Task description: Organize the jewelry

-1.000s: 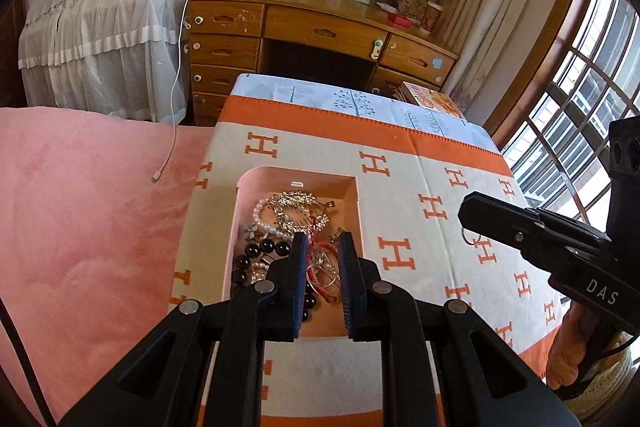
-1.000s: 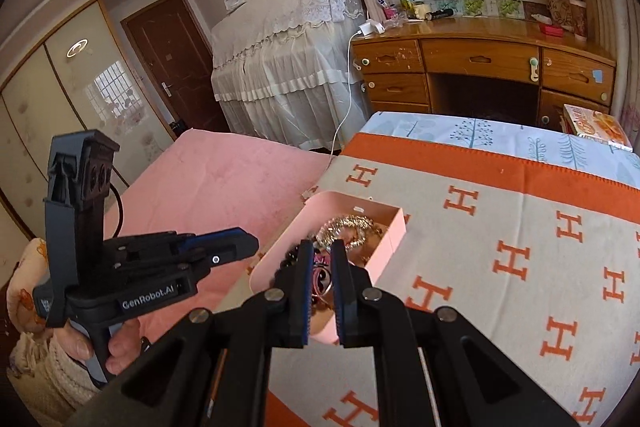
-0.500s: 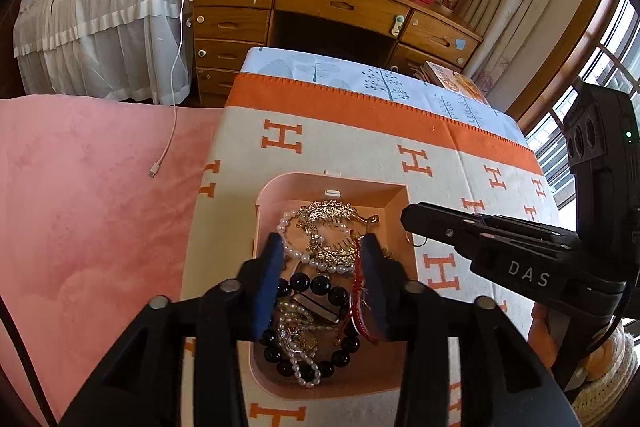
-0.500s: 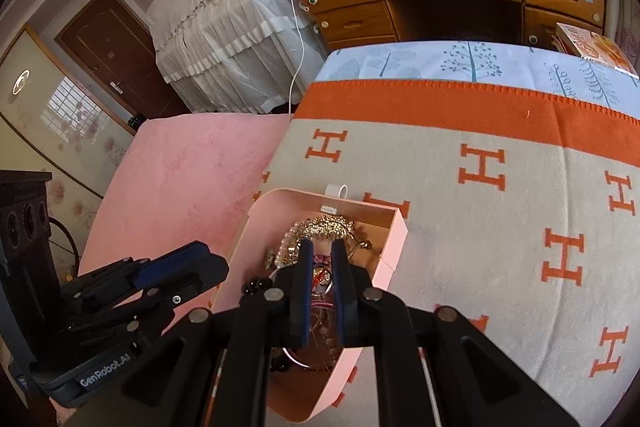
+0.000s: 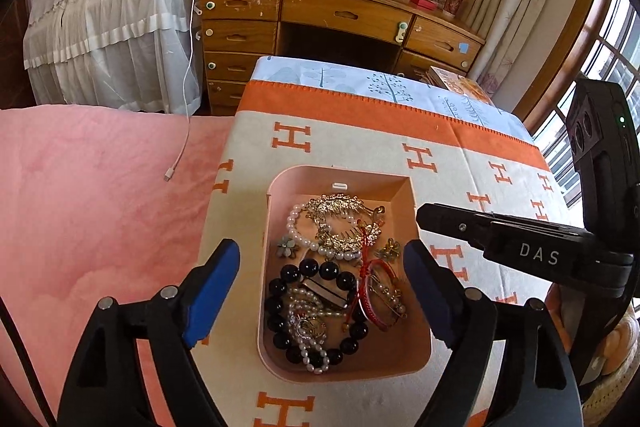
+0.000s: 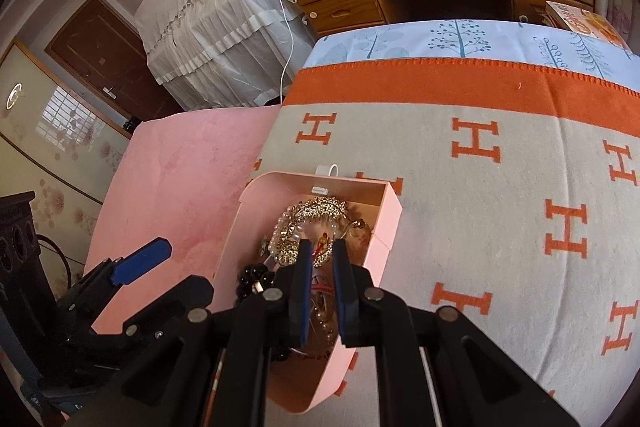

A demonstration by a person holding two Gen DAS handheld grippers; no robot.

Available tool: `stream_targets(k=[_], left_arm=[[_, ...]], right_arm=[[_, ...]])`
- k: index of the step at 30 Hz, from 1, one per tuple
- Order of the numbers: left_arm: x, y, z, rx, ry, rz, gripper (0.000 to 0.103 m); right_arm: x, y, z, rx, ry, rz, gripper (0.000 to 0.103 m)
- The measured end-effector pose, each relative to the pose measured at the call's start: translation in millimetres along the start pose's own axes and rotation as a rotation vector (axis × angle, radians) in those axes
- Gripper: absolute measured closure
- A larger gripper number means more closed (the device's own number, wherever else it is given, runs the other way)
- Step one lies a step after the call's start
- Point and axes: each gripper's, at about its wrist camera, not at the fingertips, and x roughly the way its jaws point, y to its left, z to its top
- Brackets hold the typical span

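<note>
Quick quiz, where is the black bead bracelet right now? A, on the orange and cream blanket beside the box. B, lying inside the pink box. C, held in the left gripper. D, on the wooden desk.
B: the black bead bracelet lies inside the pink box among the other jewelry, and the left gripper is open, holding nothing.

Right gripper point(image 6: 322, 259) (narrow-gapped) over jewelry box point(image 6: 384, 227)

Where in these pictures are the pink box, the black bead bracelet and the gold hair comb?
pink box point(image 5: 412, 203): left wrist view, on its bare right wall.
black bead bracelet point(image 5: 274, 305): left wrist view, on a bead of its left side.
gold hair comb point(image 6: 324, 205): right wrist view, on its arched top.
</note>
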Motion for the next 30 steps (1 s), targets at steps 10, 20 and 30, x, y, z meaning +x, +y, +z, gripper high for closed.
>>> stream_targets(k=[10,20,30], left_arm=[[-26.3,-39.8,-29.3,0.075,-0.018,-0.006,0.001],[-58.5,-83.0,-68.7,0.115,-0.036,-0.025,0.001],[-89.0,-138.5,-109.1,0.143,-0.104,0.034,0.001]], right_arm=[[-52.2,-14.6,-43.6,-0.028,-0.086,-0.060,0.093],[-123.4,-31.7,-107.9,-0.044,-0.207,-0.167,0.076],[-187.6,-35.3,-176.1,-0.022,-0.346,-0.218,0.049]])
